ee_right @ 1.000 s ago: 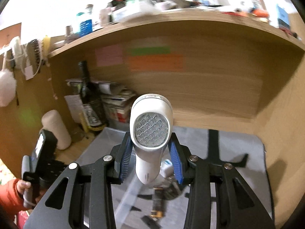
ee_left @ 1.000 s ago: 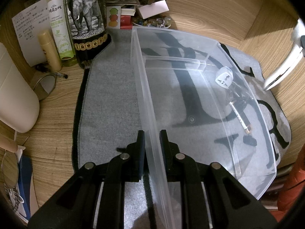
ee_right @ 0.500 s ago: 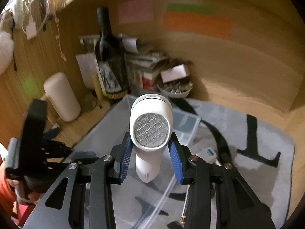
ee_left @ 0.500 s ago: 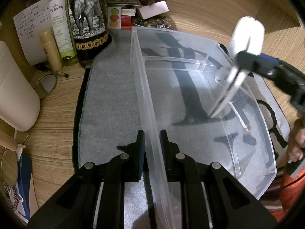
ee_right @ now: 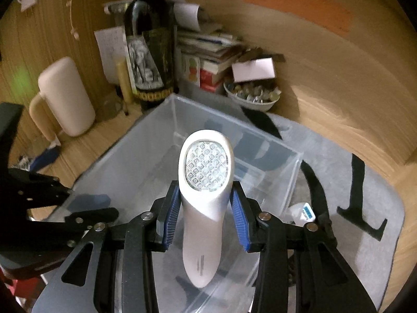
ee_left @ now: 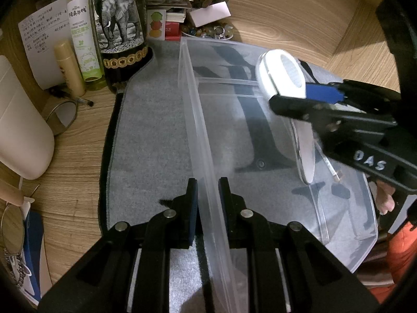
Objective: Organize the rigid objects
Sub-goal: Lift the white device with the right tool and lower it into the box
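A clear plastic bin point(ee_left: 260, 135) sits on a grey mat point(ee_left: 151, 140). My left gripper point(ee_left: 207, 191) is shut on the bin's near wall point(ee_left: 206, 172). My right gripper point(ee_right: 206, 208) is shut on a white handheld device point(ee_right: 206, 187) with a faceted lens face, held over the bin point(ee_right: 156, 146). In the left wrist view the device point(ee_left: 284, 78) hangs inside the bin's right half. A white adapter point(ee_right: 302, 212) and a thin metal-tipped piece point(ee_left: 332, 168) lie in the bin.
A wine bottle with an elephant label point(ee_left: 117, 26), a green spray bottle point(ee_left: 83, 41), a tan tube point(ee_left: 69, 67), stacked books point(ee_right: 208, 52) and a bowl of trinkets point(ee_right: 251, 95) crowd the back. A cream cylinder point(ee_left: 18, 120) stands left. Wooden walls enclose the desk.
My right gripper has carried the white device leftward and down over the bin, closer to my left gripper. My left gripper has kept its hold on the bin wall.
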A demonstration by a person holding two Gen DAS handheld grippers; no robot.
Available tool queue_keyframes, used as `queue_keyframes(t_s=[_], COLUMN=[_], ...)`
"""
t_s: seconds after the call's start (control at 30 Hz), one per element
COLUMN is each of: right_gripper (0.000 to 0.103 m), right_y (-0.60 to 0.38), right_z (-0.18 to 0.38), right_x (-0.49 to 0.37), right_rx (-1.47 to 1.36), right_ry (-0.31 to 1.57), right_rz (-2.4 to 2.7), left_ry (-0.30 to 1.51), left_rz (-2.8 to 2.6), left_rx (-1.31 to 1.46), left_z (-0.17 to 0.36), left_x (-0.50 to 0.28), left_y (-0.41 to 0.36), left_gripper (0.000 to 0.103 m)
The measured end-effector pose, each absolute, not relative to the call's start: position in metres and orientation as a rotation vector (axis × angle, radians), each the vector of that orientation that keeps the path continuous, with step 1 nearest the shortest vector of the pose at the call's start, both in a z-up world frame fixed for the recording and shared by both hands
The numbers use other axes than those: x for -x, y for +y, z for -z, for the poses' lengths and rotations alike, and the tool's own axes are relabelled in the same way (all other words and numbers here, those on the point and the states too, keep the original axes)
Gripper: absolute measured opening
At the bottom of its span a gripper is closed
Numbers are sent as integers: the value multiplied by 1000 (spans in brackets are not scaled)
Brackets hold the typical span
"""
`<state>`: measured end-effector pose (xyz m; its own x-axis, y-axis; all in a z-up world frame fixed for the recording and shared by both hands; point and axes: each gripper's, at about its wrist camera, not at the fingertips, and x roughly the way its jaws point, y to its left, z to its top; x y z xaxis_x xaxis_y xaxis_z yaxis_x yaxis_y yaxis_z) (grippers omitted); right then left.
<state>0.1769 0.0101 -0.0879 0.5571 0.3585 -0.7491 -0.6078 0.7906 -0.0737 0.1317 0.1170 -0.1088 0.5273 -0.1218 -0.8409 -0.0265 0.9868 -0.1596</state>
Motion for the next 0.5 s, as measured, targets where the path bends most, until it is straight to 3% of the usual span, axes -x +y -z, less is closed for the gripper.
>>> queue_keyframes(t_s=[0.5], right_gripper=[36], right_y=[18], right_z=[108], right_x=[-187], right_rx=[367], right_ry=[911], right_rz=[-617], left_ry=[1015], left_rz=[57], left_rx=[159], left_z=[109], left_x=[-131], left_y=[117], left_gripper=[16])
